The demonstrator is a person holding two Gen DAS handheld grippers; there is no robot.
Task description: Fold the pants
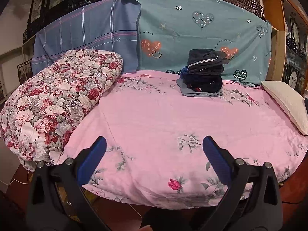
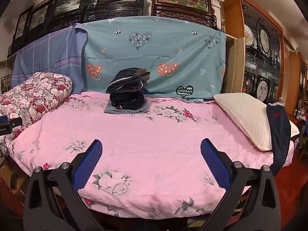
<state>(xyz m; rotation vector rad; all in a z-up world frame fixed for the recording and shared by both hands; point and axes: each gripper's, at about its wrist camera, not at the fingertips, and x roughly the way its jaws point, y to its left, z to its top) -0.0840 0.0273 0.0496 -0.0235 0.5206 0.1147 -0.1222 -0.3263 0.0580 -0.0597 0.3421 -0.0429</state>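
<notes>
Judging from how things lie, a good part of the work looks finished: a stack of folded garments (image 2: 128, 94) sits near the back edge of the bed (image 2: 154, 134), close against the teal heart-print sheet (image 2: 154, 57) that drapes the backing, and the wide middle of the pink floral cover is bare. What seems left is 1 pair of dark pants (image 2: 278, 134), which hangs over the right edge of the bed, draped across the white quilted pillow (image 2: 244, 115) at the right end with its lower part trailing down past the mattress; a small red mark shows near its top. That pair appears unfolded, though the fisheye edge makes its exact lie hard to read. The left gripper (image 1: 154, 144) hovers over the front edge of the bed with its 2 blue pads spread wide and nothing between them; the right gripper (image 2: 151, 146) is likewise parted and empty, also above the front edge. Neither touches any cloth. A rolled floral quilt (image 1: 57, 100) fills the left end of the bed, well apart from the stack. My guess is that the next step is fetching the hanging pair, spreading it on the bare middle and folding it, then adding it to the stack.
</notes>
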